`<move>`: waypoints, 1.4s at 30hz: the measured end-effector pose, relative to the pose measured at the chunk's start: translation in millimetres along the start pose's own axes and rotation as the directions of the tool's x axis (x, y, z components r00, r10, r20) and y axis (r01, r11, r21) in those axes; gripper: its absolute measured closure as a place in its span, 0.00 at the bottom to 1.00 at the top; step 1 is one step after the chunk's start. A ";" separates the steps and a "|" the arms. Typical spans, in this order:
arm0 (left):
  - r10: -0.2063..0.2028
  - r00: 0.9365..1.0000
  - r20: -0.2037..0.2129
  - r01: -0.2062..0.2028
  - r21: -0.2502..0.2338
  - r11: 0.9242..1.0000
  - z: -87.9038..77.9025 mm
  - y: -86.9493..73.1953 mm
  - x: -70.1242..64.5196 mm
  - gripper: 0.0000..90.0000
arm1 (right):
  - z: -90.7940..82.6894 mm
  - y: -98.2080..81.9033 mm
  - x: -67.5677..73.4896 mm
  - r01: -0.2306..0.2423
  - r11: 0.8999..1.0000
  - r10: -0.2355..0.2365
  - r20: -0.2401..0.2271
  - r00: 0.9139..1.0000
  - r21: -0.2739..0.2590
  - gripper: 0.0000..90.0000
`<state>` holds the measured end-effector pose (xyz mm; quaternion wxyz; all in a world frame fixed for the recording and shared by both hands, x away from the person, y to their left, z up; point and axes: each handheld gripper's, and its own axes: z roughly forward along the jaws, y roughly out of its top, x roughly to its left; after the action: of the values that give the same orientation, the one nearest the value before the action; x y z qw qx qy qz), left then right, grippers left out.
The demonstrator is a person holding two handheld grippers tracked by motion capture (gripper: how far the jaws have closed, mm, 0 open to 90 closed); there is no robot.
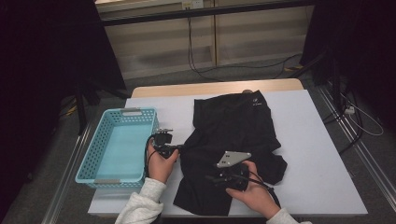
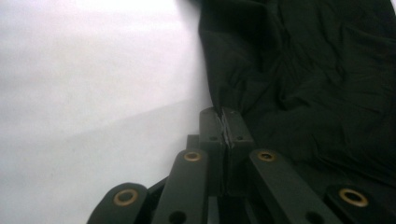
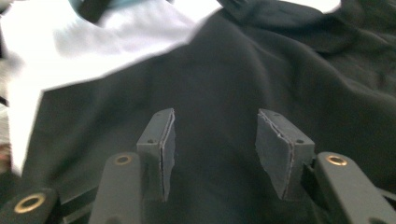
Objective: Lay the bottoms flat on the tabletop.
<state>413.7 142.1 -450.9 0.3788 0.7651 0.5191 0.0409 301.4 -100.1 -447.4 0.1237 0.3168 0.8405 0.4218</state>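
A black garment [image 1: 233, 126] lies crumpled across the middle of the white table [image 1: 317, 140]. My left gripper [image 1: 181, 148] is at the garment's left edge. In the left gripper view its jaws [image 2: 224, 122] press together right on the edge of the cloth [image 2: 303, 70], with a thin fold pinched between the pads. My right gripper [image 1: 212, 178], with a grey plate on top, hovers over the near part of the garment. In the right gripper view its jaws [image 3: 215, 140] stand apart above the black cloth [image 3: 233, 70], and nothing is between the pads.
A light blue plastic basket [image 1: 126, 112] stands at the table's left side, beside my left hand. Bare white tabletop [image 2: 93, 93] lies to the garment's right and at the near right. Cables run on the floor beyond the table.
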 end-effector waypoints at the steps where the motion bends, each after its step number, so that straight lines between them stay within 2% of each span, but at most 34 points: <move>1: -0.001 1.000 0.006 0.001 0.004 1.000 -1.3 -0.5 -1.1 0.98 | -0.7 -2.6 -2.4 0.003 1.000 -0.003 0.016 1.000 0.010 0.53; 5: 0.001 1.000 -0.005 -0.001 0.032 0.999 -2.3 -1.8 -1.9 0.99 | -1.3 -13.3 -10.9 -0.004 0.998 0.001 0.046 0.999 0.064 0.52; 8: 0.008 1.000 -0.026 -0.008 0.027 1.000 -5.6 -3.2 -2.9 0.98 | -3.0 -17.2 -13.3 -0.004 0.997 0.000 0.048 0.999 0.080 0.52; 9: 0.007 0.999 -0.036 -0.006 0.015 1.000 -6.3 -3.3 -3.9 0.97 | -3.1 -18.3 -13.7 -0.002 0.996 -0.002 0.047 0.999 0.091 0.56; 11: 0.005 1.000 -0.025 -0.006 -0.002 1.000 -7.3 -1.8 -4.4 0.91 | -2.6 -20.7 -14.2 -0.001 0.997 -0.002 0.041 0.999 0.082 0.61; 13: 0.018 1.000 -0.004 -0.018 -0.004 1.000 -6.2 0.9 -6.2 0.91 | -3.1 -21.1 -14.4 -0.009 0.997 0.006 0.030 1.000 0.076 0.73; 15: 0.050 0.999 0.004 -0.050 -0.015 0.999 -3.9 3.0 -9.5 0.84 | -3.6 -21.4 -15.2 -0.014 0.997 0.013 0.012 1.000 0.075 0.86; 17: 0.104 0.995 0.000 -0.104 -0.045 0.994 -0.5 4.5 -12.7 0.69 | -4.0 -21.8 -16.2 -0.021 0.997 0.022 -0.011 1.000 0.074 0.95; 18: 0.113 0.994 -0.002 -0.113 -0.041 0.993 1.8 5.3 -13.9 0.69 | -4.3 -21.9 -16.3 -0.016 0.997 0.017 -0.020 1.000 0.077 0.99; 19: 0.116 0.993 0.005 -0.116 -0.041 0.992 3.6 5.7 -14.4 0.67 | -4.4 -22.3 -15.8 -0.008 0.997 0.010 -0.024 1.000 0.077 1.00; 20: 0.137 0.990 0.012 -0.137 -0.045 0.990 6.6 6.5 -14.7 0.65 | -4.6 -22.4 -15.5 -0.004 0.997 0.006 -0.026 1.000 0.076 1.00; 22: 0.163 0.987 0.005 -0.163 -0.050 0.985 9.8 7.2 -15.0 0.59 | -5.5 -22.2 -15.4 -0.003 0.997 0.006 -0.033 0.999 0.082 1.00; 23: 0.162 0.987 0.009 -0.161 -0.050 0.986 11.3 7.6 -15.4 0.60 | -6.2 -22.3 -15.3 -0.004 0.996 0.008 -0.041 0.999 0.086 1.00; 25: 0.182 0.983 0.008 -0.181 -0.048 0.982 12.7 9.7 -15.9 0.60 | -8.7 -23.2 -15.9 -0.008 0.995 0.014 -0.066 0.998 0.095 1.00; 29: 0.182 0.983 0.006 -0.182 -0.051 0.982 16.6 14.4 -17.2 0.58 | -11.3 -24.5 -13.3 -0.001 0.994 0.011 -0.093 0.996 0.105 1.00; 32: 0.167 0.986 0.014 -0.166 -0.055 0.985 24.0 17.3 -17.8 0.57 | -12.1 -24.8 -10.8 0.002 0.994 0.010 -0.107 0.994 0.111 1.00; 33: 0.174 0.985 0.010 -0.174 -0.040 0.984 25.3 18.4 -17.8 0.57 | -12.8 -24.7 -9.9 0.003 0.994 0.009 -0.105 0.994 0.113 1.00; 42: 0.152 0.988 0.021 -0.151 -0.050 0.987 35.7 24.5 -20.6 0.60 | -14.2 -26.2 -10.1 0.000 0.994 0.012 -0.108 0.994 0.113 1.00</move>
<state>439.3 101.7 -454.1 0.3994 0.7933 0.4537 0.0727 291.2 -127.1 -460.0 0.0583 0.3023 0.8674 0.3908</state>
